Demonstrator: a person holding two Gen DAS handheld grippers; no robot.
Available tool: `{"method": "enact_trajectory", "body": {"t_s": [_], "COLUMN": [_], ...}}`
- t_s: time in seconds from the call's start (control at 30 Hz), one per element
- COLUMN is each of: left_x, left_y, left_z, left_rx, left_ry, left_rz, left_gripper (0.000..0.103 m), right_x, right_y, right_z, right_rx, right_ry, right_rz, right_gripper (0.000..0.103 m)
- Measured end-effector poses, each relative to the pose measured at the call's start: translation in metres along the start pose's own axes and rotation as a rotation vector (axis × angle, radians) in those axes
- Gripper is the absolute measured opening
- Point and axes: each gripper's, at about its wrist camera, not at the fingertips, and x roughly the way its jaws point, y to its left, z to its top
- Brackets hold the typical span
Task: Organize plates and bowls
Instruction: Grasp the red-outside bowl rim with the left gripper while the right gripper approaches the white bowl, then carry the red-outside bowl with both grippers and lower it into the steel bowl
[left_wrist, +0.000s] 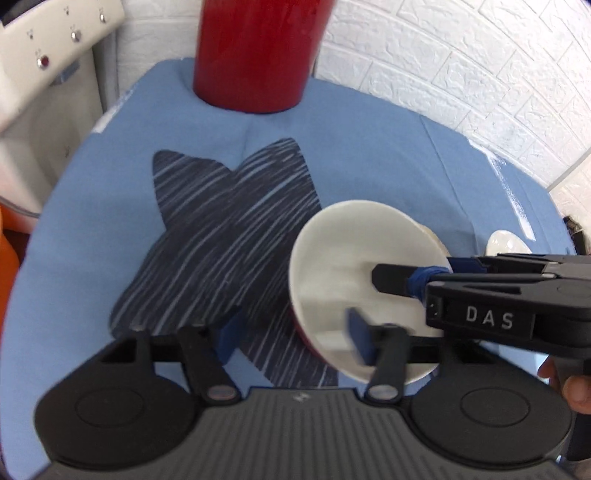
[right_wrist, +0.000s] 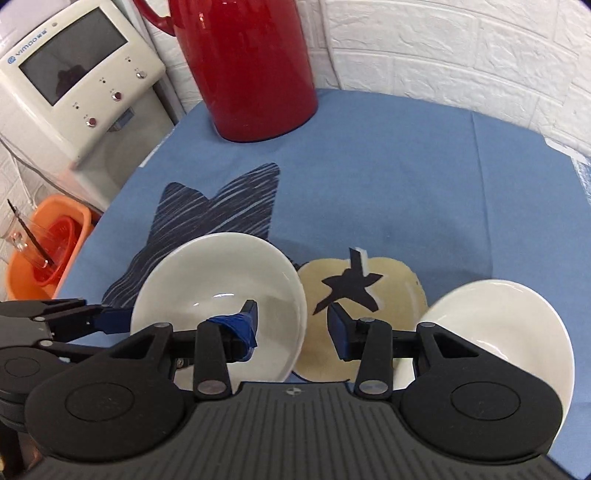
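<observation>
A bowl (left_wrist: 343, 258), white inside and red outside, sits tilted over the dark star print on the blue tablecloth (left_wrist: 110, 240). My left gripper (left_wrist: 293, 336) is open, its right pad inside the bowl and its left pad outside the rim. My right gripper (right_wrist: 293, 325) is open too and straddles the same bowl (right_wrist: 221, 269): the taped left finger is inside, the right pad is outside over the yellow apple print. Gaps show on both sides of the rim. A second white dish (right_wrist: 498, 325) lies at the right, small in the left wrist view (left_wrist: 506, 242).
A tall red jug (right_wrist: 251, 66) stands at the back by the white brick wall. A white appliance with buttons (right_wrist: 74, 85) stands left of the table. An orange basin (right_wrist: 44, 254) holding a glass sits below it. A hand (left_wrist: 576, 391) holds the right gripper.
</observation>
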Motion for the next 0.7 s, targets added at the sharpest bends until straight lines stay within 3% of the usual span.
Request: {"method": "enact_trajectory", "body": {"t_s": [0.1, 0.23, 0.7], "left_x": [0.002, -0.002, -0.058], "left_y": [0.0, 0.001, -0.031], "left_z": [0.0, -0.004, -0.05], "left_rx": [-0.011, -0.041, 0.057], "left_ry": [0.013, 0.0, 0.016], "left_rz": [-0.027, -0.01, 0.042], "left_gripper": [0.014, 0.002, 0.001], "right_x": [-0.001, -0.005, -0.052], "right_y": [-0.004, 0.001, 0.017], "right_z": [-0.006, -0.018, -0.08], "right_rx": [0.033, 0.02, 0.156], "right_ry": [-0.02, -0.024, 0.021], "right_rz": [0.072, 0.071, 0.147], "right_gripper": [0.015, 0.013, 0.02]}}
